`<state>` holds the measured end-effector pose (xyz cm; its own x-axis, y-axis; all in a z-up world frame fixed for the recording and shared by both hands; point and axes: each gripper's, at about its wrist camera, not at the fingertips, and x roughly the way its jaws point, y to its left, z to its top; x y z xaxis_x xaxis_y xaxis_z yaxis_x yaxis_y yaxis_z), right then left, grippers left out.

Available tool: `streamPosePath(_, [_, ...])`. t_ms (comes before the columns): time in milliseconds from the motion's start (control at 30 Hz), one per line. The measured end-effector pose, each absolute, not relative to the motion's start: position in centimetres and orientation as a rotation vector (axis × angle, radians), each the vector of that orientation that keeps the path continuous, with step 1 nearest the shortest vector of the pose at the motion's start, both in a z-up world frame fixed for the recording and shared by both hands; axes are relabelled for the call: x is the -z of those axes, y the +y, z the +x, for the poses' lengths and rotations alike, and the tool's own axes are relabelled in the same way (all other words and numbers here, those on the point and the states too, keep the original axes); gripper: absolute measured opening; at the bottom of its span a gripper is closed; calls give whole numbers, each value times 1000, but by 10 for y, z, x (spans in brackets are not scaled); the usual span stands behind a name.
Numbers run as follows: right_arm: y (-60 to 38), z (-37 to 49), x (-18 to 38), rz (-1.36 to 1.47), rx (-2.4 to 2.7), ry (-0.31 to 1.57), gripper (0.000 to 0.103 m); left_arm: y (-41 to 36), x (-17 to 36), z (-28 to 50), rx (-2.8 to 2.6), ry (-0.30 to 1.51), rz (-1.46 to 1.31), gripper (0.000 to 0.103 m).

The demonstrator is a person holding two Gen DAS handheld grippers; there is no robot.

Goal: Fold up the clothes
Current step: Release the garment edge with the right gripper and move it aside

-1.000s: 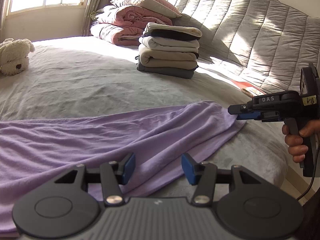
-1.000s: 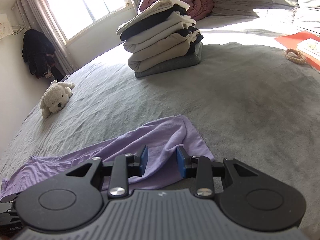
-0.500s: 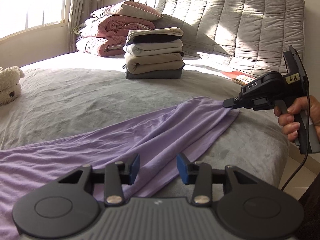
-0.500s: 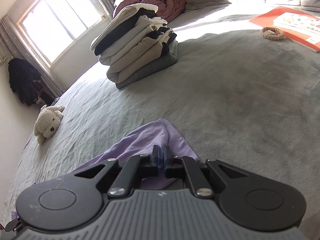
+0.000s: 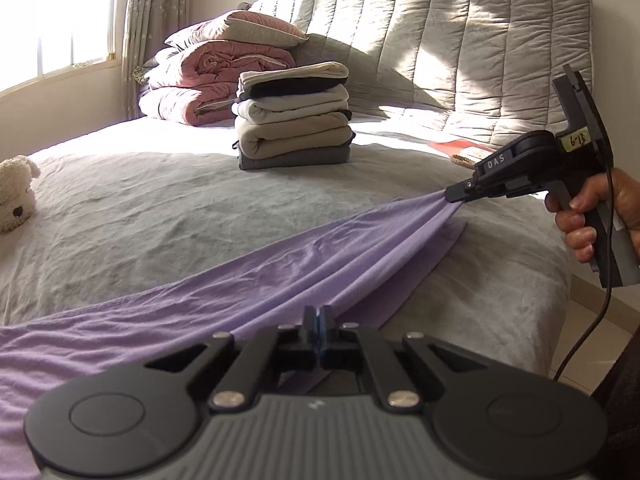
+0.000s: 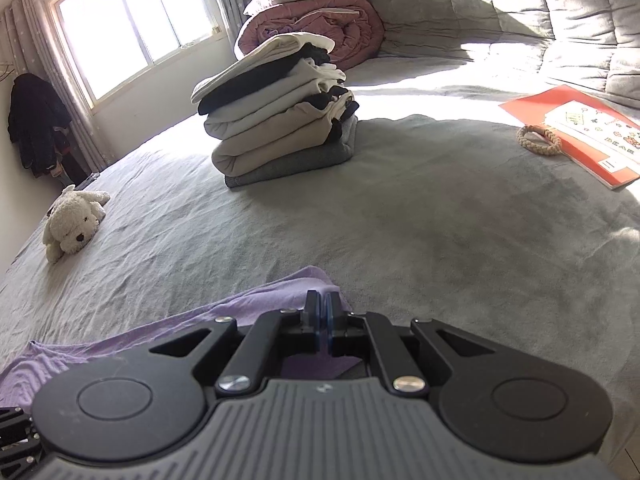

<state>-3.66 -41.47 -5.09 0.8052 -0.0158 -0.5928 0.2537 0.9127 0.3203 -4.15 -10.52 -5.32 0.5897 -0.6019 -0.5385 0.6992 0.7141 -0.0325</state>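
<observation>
A lilac garment [image 5: 248, 276] lies spread along the near edge of the grey bed [image 5: 160, 208]. My left gripper [image 5: 318, 320] is shut on its near edge. My right gripper [image 5: 454, 196], held by a hand [image 5: 588, 216] at the right, is shut on the cloth's far corner and lifts it, so taut folds run between the two grippers. In the right wrist view my right gripper [image 6: 320, 312] has its pads pressed together on the lilac garment [image 6: 276, 300], which trails off to the left.
A stack of folded clothes [image 5: 294, 116] stands mid-bed, with pink quilts [image 5: 216, 76] and a padded headboard [image 5: 460, 48] behind. A white plush dog [image 6: 74, 226] lies left. An orange book [image 6: 580, 132] and a braided ring [image 6: 538, 140] lie right. The bed's edge [image 5: 520, 320] drops off at right.
My left gripper went from open to shut on the garment's edge. The right gripper, which closed on the corner earlier, has lifted it, pulling the cloth taut.
</observation>
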Motion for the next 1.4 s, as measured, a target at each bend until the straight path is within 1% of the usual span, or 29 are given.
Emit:
streamPosePath(67, [-416,-34,55,397,159,663,5,-107,57,-38,818,623,202,2])
streamPosePath(133, [-416,-32,60,393,154,702,7,-110,63,-39,853,641,220,6])
streamPosePath(167, [-416,-32,61,389,156,710,8,-110,62,-40,857,639,221,17])
streamPosePath(200, [-415,-32,61,383,157,709,15,-110,61,-40,860,635,222,35])
streamPosePath(233, [-414,-31,60,375,154,708,15,-109,57,-40,859,624,216,42])
streamPosePath(267, [-413,-31,58,369,148,705,15,-107,54,-40,858,613,210,45])
streamPosePath(300, [-413,-30,56,365,139,699,16,-104,49,-37,853,610,204,45])
streamPosePath(367, [-412,-29,53,359,122,685,32,-98,41,-31,830,604,197,45])
streamPosePath(400, [-411,-28,51,357,112,675,42,-93,37,-27,807,601,198,46])
streamPosePath(600, [-387,-15,45,286,-11,647,42,-59,34,7,660,632,139,46])
streamPosePath(867, [-339,9,44,122,-205,646,42,-43,44,36,606,643,188,45])
streamPosePath(967, [-327,19,48,80,-240,654,41,-39,46,44,593,637,192,45])
streamPosePath(1100, [-316,30,55,26,-282,670,40,-32,50,57,603,646,164,42])
streamPosePath(1300, [-303,37,66,-48,-287,692,39,-38,64,63,606,664,188,42])
streamPosePath(1367, [-299,37,68,-75,-289,690,38,-42,68,62,599,652,211,42])
streamPosePath(1400, [-297,37,68,-89,-290,688,34,-43,68,61,598,649,218,41])
